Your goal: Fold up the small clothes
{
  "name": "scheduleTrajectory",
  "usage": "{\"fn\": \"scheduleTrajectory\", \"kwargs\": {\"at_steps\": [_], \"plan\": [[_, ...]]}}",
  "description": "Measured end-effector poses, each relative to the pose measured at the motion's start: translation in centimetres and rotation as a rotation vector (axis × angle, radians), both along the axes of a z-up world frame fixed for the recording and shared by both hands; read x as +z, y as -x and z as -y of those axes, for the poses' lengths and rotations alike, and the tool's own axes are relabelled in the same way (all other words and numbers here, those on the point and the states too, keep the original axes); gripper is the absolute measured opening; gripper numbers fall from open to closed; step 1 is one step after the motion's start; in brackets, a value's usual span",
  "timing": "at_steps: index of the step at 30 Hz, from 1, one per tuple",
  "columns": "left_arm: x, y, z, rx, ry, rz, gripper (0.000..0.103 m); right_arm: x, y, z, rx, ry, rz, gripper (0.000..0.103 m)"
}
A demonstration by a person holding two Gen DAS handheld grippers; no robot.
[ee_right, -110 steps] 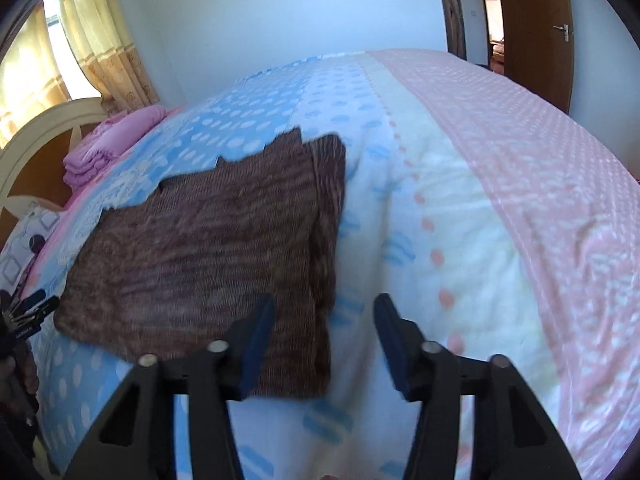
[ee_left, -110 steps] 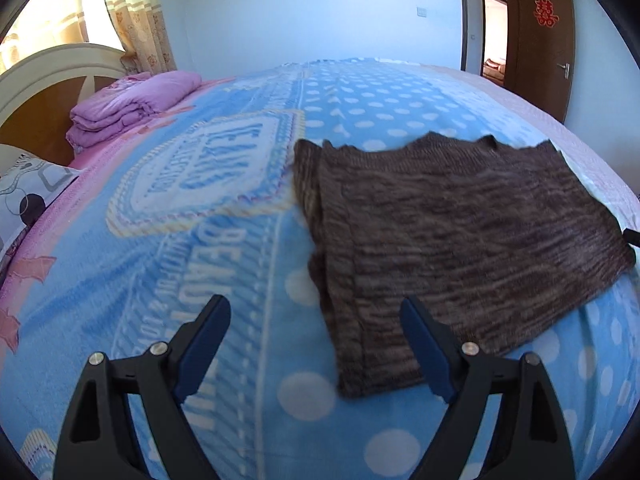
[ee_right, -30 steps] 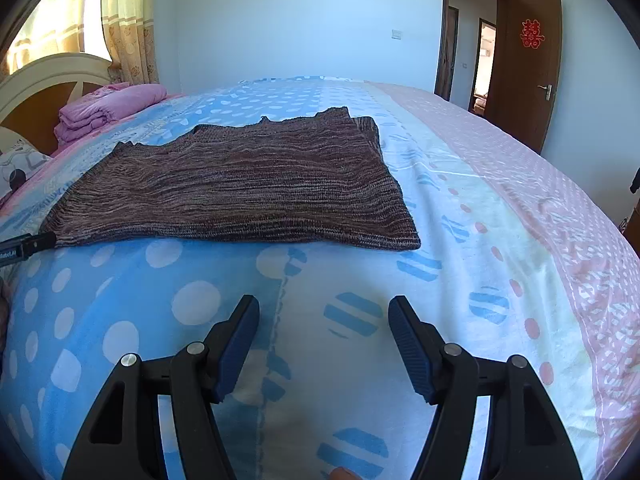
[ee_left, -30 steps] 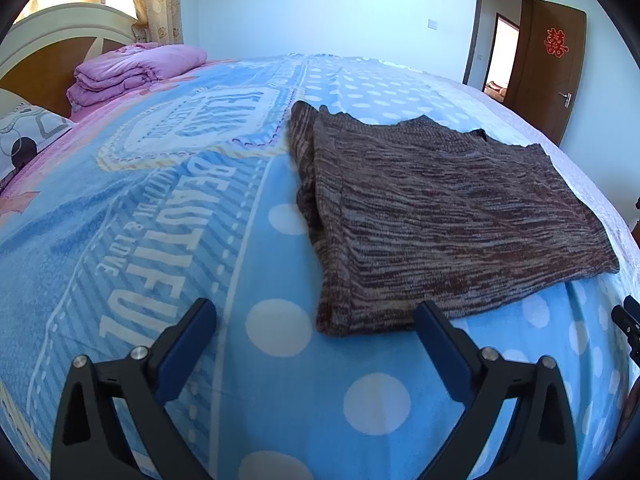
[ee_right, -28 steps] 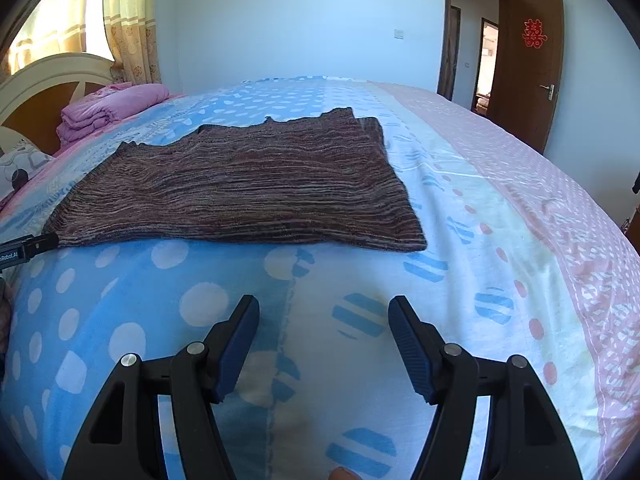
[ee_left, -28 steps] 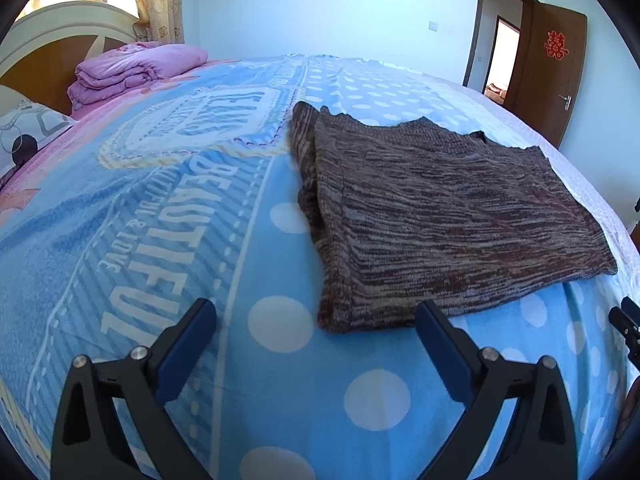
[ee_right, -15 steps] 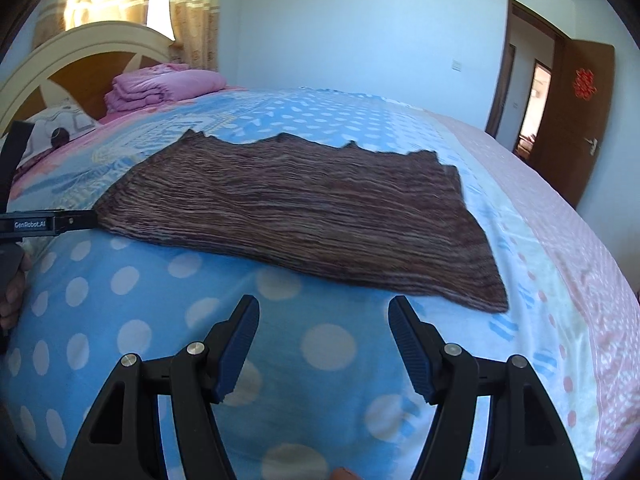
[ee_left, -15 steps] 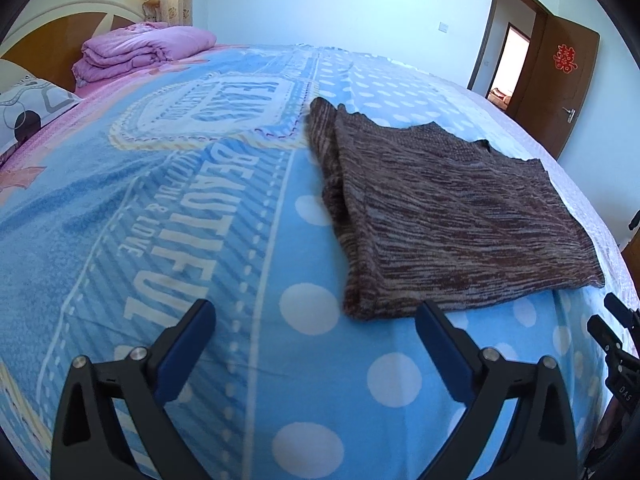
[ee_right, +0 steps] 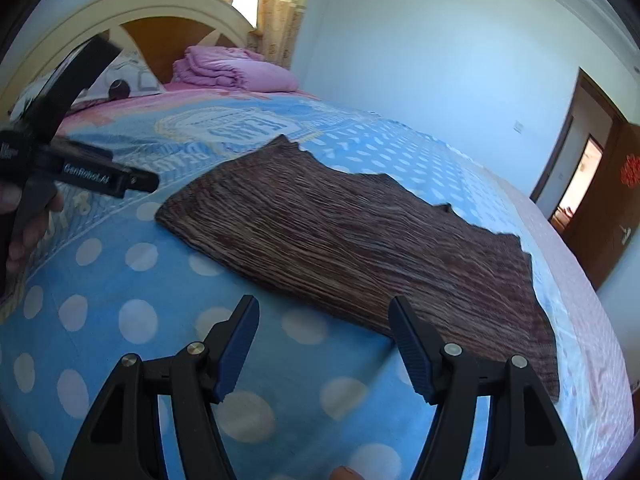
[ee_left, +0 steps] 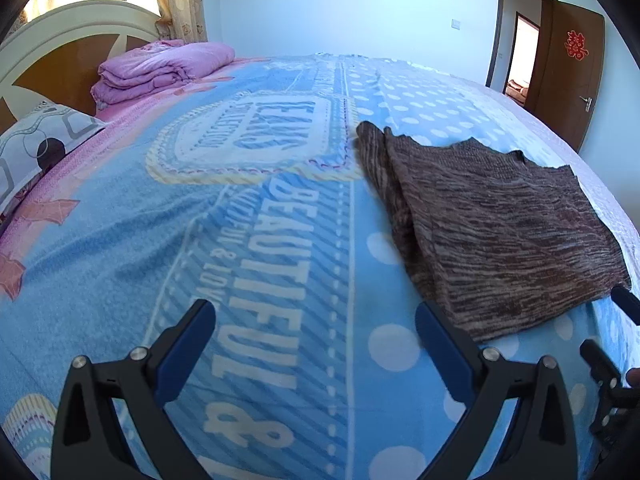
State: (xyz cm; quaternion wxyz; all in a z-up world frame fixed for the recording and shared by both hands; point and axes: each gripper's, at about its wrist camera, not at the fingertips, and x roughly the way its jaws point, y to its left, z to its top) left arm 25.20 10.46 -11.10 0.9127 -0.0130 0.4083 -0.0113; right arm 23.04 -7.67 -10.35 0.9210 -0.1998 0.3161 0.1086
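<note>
A brown knitted garment point(ee_left: 492, 228) lies folded flat on the blue printed blanket point(ee_left: 248, 240), to the right in the left wrist view. It also shows in the right wrist view point(ee_right: 360, 240), straight ahead. My left gripper point(ee_left: 316, 332) is open and empty above the blanket, left of the garment's near corner. My right gripper point(ee_right: 324, 328) is open and empty, just short of the garment's near edge. The left gripper also shows at the left edge of the right wrist view point(ee_right: 92, 176).
A folded purple quilt point(ee_left: 160, 68) and a patterned pillow point(ee_left: 36, 144) lie by the headboard point(ee_left: 72, 40). A brown door point(ee_left: 568, 68) stands open at the far right. The bed's pink side point(ee_right: 592, 320) slopes away to the right.
Both grippers have swung to the left, so the garment sits further right in both views. The right gripper has come closer to the garment's near edge. Both stay open.
</note>
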Motion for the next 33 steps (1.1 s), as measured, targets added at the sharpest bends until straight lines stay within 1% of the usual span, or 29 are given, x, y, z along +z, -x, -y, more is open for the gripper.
{"fn": "scheduleTrajectory", "kwargs": {"at_steps": [3, 6, 11, 17, 20, 22, 25, 28, 29, 31, 32, 33], "plan": [[0.3, -0.8, -0.5, 0.002, 0.006, -0.003, 0.102, -0.6, -0.4, -2.0, 0.041, 0.052, 0.006, 0.068], [0.7, -1.6, -0.9, -0.001, 0.027, -0.009, 0.102, -1.2, -0.9, -3.8, 0.075, 0.100, 0.013, 0.068], [1.8, -3.3, -0.8, -0.012, 0.041, -0.010, 0.102, -1.9, -1.7, -6.7, 0.118, 0.194, 0.040, 0.068], [2.4, -5.7, -0.2, -0.032, 0.056, 0.005, 0.102, -2.9, -2.8, -9.7, 0.164, 0.262, 0.038, 0.068], [2.4, -7.1, 0.1, -0.057, 0.090, 0.006, 0.102, -3.5, -3.2, -10.8, 0.165, 0.306, 0.051, 0.068], [2.4, -8.2, 0.4, -0.082, 0.118, 0.006, 0.102, -3.4, -3.6, -11.0, 0.160, 0.300, 0.052, 0.068], [2.1, -9.9, 1.3, -0.128, 0.137, 0.008, 0.102, -3.4, -4.4, -11.2, 0.150, 0.296, 0.045, 0.068], [1.5, -11.7, 2.1, -0.176, 0.156, -0.023, 0.101, -3.5, -4.9, -11.6, 0.139, 0.289, 0.040, 0.068], [1.1, -12.4, 2.4, -0.176, 0.148, -0.030, 0.098, -3.6, -5.2, -11.6, 0.135, 0.283, 0.035, 0.068], [0.6, -13.4, 2.9, -0.180, 0.134, -0.047, 0.095, -3.7, -5.5, -11.5, 0.128, 0.270, 0.031, 0.067], [0.2, -14.0, 3.2, -0.182, 0.123, -0.057, 0.090, -3.6, -5.4, -11.5, 0.127, 0.269, 0.030, 0.065], [-0.1, -14.4, 3.4, -0.181, 0.114, -0.061, 0.085, -3.7, -5.5, -11.6, 0.133, 0.269, 0.027, 0.058]]}}
